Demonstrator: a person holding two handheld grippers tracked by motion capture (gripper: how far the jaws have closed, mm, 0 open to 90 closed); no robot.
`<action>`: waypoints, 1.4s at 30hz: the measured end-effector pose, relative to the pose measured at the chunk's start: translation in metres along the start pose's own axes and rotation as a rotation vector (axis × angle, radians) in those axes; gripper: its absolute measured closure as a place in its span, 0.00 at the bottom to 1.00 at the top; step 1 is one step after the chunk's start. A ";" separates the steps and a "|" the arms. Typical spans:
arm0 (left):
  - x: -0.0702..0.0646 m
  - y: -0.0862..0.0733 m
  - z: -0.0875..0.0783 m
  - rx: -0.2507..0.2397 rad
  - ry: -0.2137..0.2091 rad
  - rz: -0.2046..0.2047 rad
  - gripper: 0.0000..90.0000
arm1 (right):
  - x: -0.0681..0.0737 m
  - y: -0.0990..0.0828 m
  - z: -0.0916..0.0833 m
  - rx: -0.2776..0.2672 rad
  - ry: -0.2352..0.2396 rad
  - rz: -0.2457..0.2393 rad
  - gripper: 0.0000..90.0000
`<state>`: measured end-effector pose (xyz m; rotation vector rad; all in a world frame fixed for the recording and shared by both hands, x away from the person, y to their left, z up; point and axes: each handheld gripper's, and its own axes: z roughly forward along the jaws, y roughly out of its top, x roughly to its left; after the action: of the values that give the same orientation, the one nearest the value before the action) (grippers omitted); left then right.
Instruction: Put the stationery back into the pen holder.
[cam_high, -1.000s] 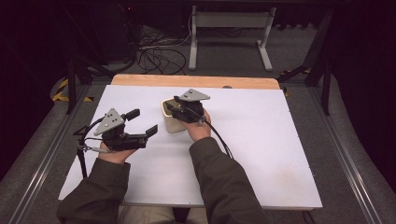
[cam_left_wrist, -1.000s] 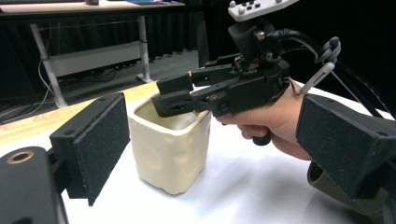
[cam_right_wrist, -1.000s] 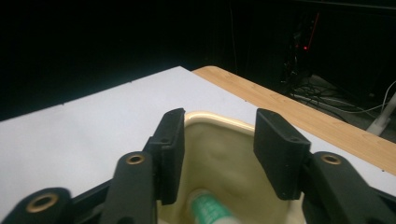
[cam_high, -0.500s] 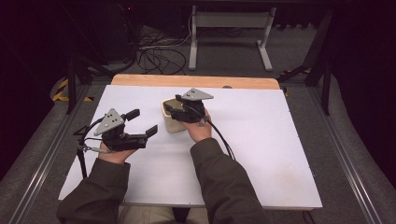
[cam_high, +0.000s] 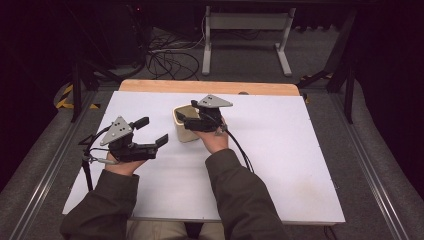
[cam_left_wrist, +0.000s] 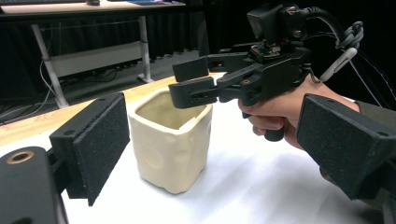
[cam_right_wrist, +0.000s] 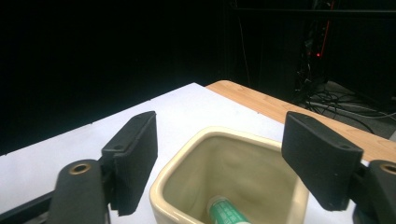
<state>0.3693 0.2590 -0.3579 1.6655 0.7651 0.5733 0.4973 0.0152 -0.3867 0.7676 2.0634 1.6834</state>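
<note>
On the left of the white worktop (cam_high: 280, 165), the left hand-held gripper (cam_high: 152, 131) hangs just above the surface with its jaws spread wide and nothing between them. They point toward the cup (cam_high: 184, 131), which sits near it but apart. I judge it waits there as a ready second grip, perhaps to steady the cup's side. In the left gripper view its pads (cam_left_wrist: 100, 140) are flat black blocks with a rough, sandpaper-like face, made to bite on smooth walls.

The cup (cam_left_wrist: 170, 140) stands upright toward the middle of the worktop, slightly left of centre. It is cream, glossy and ceramic-looking, squarish with rounded corners, a thick rolled rim and shallow dimples on its sides. In the right gripper view a green and white tube (cam_right_wrist: 229, 213) lies at the bottom of the cup (cam_right_wrist: 233, 186); its label is too small to read.

The right hand-held gripper (cam_high: 186, 120) hovers over the cup's mouth, its jaws released and parted to either side of the rim, gripping nothing. Held so, it seems lined up either to reach in for the tube or to have just let it go; which of these I cannot tell. A dark cable (cam_high: 240, 150) trails from it back along the sleeve
</note>
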 end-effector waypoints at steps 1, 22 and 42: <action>0.000 0.000 0.000 0.000 0.000 0.000 0.12 | 0.000 0.000 -0.001 -0.002 0.000 0.000 0.30; -0.001 0.000 0.001 0.006 0.004 0.005 0.12 | 0.006 0.006 -0.026 -0.017 0.033 -0.005 0.11; -0.003 -0.001 0.000 0.008 0.000 0.012 0.11 | 0.005 0.008 -0.055 -0.037 0.048 0.021 0.05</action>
<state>0.3671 0.2564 -0.3587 1.6786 0.7580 0.5794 0.4615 -0.0234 -0.3668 0.7464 2.0560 1.7626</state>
